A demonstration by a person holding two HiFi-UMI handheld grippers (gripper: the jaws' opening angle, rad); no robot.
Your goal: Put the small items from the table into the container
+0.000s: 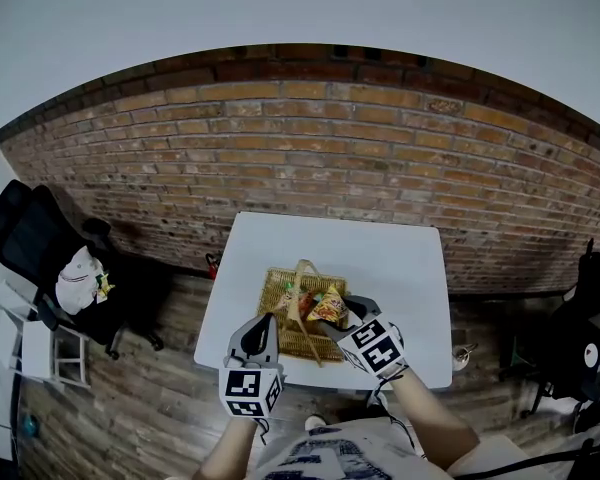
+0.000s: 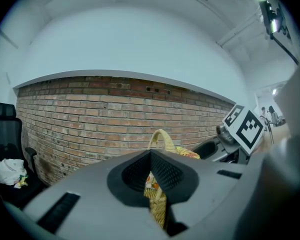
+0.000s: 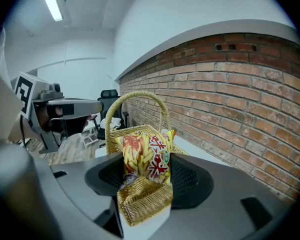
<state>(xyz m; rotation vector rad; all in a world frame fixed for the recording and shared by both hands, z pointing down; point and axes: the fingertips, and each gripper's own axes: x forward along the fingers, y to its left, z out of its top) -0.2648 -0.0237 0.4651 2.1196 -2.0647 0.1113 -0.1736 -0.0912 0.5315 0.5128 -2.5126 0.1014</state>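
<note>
A wicker basket [image 1: 276,290] with a tall handle [image 3: 135,96] stands on the white table [image 1: 380,258], near its front edge. My right gripper [image 1: 342,309] is over the basket's right side, shut on a yellow and red snack packet [image 3: 145,156] that stands upright between its pads [image 3: 187,176]. Other colourful packets lie in the basket under it. My left gripper [image 1: 263,320] hovers at the basket's front left corner. Its jaws stand a narrow way apart, and wicker [image 2: 157,206] shows through the gap with nothing held. The left gripper view also shows the right gripper's marker cube [image 2: 245,126].
A brick wall [image 1: 310,148] runs behind the table. On the left stand a black office chair [image 1: 40,248] with a white bundle on it and a white shelf unit [image 1: 55,353]. Dark equipment [image 1: 580,338] stands at the right. A small cup [image 1: 462,356] lies on the floor.
</note>
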